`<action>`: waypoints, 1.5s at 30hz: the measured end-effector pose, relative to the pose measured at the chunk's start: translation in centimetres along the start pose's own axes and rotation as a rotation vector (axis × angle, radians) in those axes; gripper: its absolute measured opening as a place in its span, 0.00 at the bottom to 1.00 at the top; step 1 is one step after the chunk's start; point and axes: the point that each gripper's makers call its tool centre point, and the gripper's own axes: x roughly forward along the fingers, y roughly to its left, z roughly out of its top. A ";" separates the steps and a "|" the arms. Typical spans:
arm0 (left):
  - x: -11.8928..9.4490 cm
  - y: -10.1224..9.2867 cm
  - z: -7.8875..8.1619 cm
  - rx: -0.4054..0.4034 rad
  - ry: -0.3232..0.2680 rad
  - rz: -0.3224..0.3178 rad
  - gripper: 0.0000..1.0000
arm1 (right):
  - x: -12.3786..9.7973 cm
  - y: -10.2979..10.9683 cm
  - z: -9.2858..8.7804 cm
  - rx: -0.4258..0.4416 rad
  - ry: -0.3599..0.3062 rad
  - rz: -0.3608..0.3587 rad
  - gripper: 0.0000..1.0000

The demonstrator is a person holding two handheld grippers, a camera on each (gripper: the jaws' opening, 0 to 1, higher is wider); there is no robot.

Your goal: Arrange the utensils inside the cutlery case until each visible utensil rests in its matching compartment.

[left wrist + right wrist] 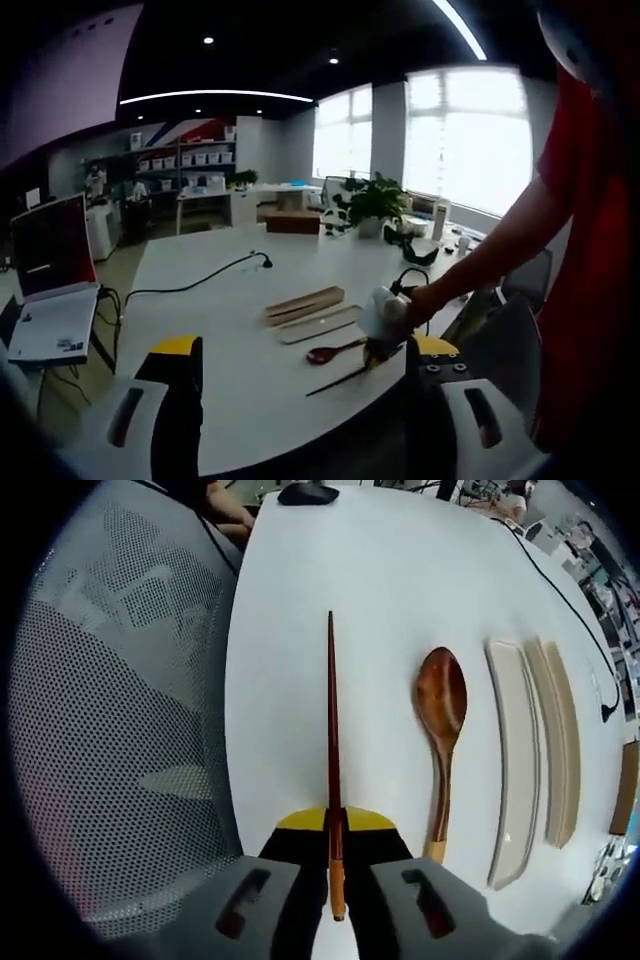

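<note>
Two jaws closed on the chopsticks, spoon and case lying alongside

Two jaws of the right gripper [335, 865] are pressed together on the chopsticks [331, 750], gripping them near the lighter handle end, which pokes out toward the camera. The dark red sticks run straight ahead from the jaws over the white surface [400, 580], their tips far out. Whether the tips touch the surface cannot be told. Just beside them to the right lies a wooden spoon [441, 740], bowl away from the jaws and pale handle end near them, apart from the sticks. Further right sit the two long parts of the cutlery case [515, 760]: a pale tray next to the spoon and a tan wooden piece [560, 740] alongside it, close together. A mesh chair back [120, 730] stands at the left edge of the surface.

In the left gripper view, the left gripper [300, 400] hangs above the near edge of the surface [220, 300] with its jaws wide apart and nothing between them. Beyond them, the right gripper [385, 325] is seen in a person's hand [425, 300], with the chopsticks [340, 381] slanting from it, the spoon [330, 352] just behind, then the case parts [305, 305]. A black cable [190, 285] crosses the surface further off, and a laptop [50, 250] stands at the far left.
</note>
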 end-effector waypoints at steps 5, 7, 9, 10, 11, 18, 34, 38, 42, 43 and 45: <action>-0.1 0.0 0.2 0.007 -0.002 0.000 0.85 | -0.2 0.2 0.0 0.091 -0.022 0.038 0.00; -0.2 0.1 0.2 0.005 -0.005 0.003 0.85 | -0.4 0.2 -0.3 0.090 -0.020 0.037 0.00; -0.2 0.1 0.2 0.005 -0.006 0.005 0.85 | -0.5 0.3 -0.5 0.096 -0.021 0.039 0.00; -0.2 0.1 0.2 0.004 -0.005 0.004 0.85 | -0.7 0.2 -0.6 0.103 -0.023 0.039 0.00; -0.2 0.0 0.1 0.003 -0.004 0.003 0.85 | -0.8 0.2 -0.5 0.113 -0.023 0.040 0.00; -0.2 -0.2 0.0 0.006 -0.003 0.001 0.85 | -1.7 0.1 -0.3 0.118 -0.030 0.039 0.00; -0.1 -0.2 0.3 0.013 -0.002 -0.002 0.85 | -2.4 -0.6 -0.4 0.113 -0.029 0.026 0.00; 0.0 -0.3 0.5 0.019 -0.003 -0.009 0.85 | -2.7 -0.9 -0.6 0.112 -0.030 0.018 0.00; 0.2 -0.4 0.7 0.021 -0.003 -0.013 0.85 | -3.1 -1.5 -0.8 0.115 -0.033 0.008 0.00; 0.3 -0.4 0.7 0.023 -0.004 -0.014 0.85 | -3.2 -1.6 -0.8 0.116 -0.034 0.006 0.00; 0.3 -0.4 0.8 0.026 -0.002 -0.016 0.85 | -3.4 -1.8 -0.8 0.117 -0.037 0.003 0.00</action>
